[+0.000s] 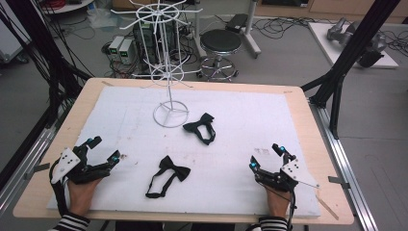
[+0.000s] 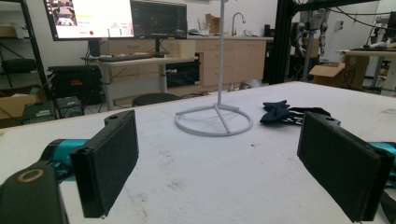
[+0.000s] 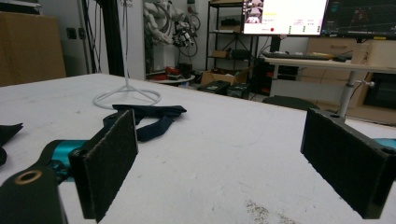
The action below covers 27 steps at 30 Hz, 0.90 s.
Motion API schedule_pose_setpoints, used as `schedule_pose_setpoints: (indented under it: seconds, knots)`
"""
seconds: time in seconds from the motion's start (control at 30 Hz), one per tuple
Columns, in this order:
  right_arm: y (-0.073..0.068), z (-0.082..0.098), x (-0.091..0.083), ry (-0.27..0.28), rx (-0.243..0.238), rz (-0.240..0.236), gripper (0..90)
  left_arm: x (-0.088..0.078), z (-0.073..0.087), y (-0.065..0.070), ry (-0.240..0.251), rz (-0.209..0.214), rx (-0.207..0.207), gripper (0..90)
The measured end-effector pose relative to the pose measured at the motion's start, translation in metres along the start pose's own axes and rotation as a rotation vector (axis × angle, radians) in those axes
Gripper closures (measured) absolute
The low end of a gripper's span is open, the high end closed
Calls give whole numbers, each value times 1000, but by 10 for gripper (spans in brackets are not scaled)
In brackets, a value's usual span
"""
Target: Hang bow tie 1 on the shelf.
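Two black bow ties lie on the white mat. One bow tie [image 1: 200, 127] sits near the round base of the white wire rack [image 1: 170, 114]; it also appears as the far bow tie [image 2: 281, 112] and as the bow tie with its strap [image 3: 148, 116]. The other bow tie [image 1: 169, 174] lies at the front centre with its strap looped toward me. My left gripper [image 1: 104, 148] rests at the front left, open and empty [image 2: 224, 163]. My right gripper [image 1: 266, 156] rests at the front right, open and empty [image 3: 224, 163].
The white mat [image 1: 240, 110] covers a wooden table [image 1: 298, 103]. The tall wire rack's hooks [image 1: 161, 12] spread above the table's back. A stool [image 1: 220, 45] and cables stand on the floor behind. A dark edge of the near bow tie [image 3: 7, 133] shows at left.
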State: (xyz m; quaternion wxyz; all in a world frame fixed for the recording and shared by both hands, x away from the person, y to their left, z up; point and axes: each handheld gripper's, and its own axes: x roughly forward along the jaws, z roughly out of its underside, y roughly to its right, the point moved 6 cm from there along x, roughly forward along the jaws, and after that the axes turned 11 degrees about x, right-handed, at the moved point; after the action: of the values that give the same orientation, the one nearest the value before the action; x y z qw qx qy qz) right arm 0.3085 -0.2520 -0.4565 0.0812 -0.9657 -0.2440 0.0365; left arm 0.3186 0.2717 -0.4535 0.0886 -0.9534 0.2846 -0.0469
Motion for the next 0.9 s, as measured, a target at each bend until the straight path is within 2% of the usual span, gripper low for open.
schedule_pose_setpoints:
  seconds: [0.9]
  knots:
    - [1,0,1,-10,12,5,104,0,0,0,5,-3,1,130]
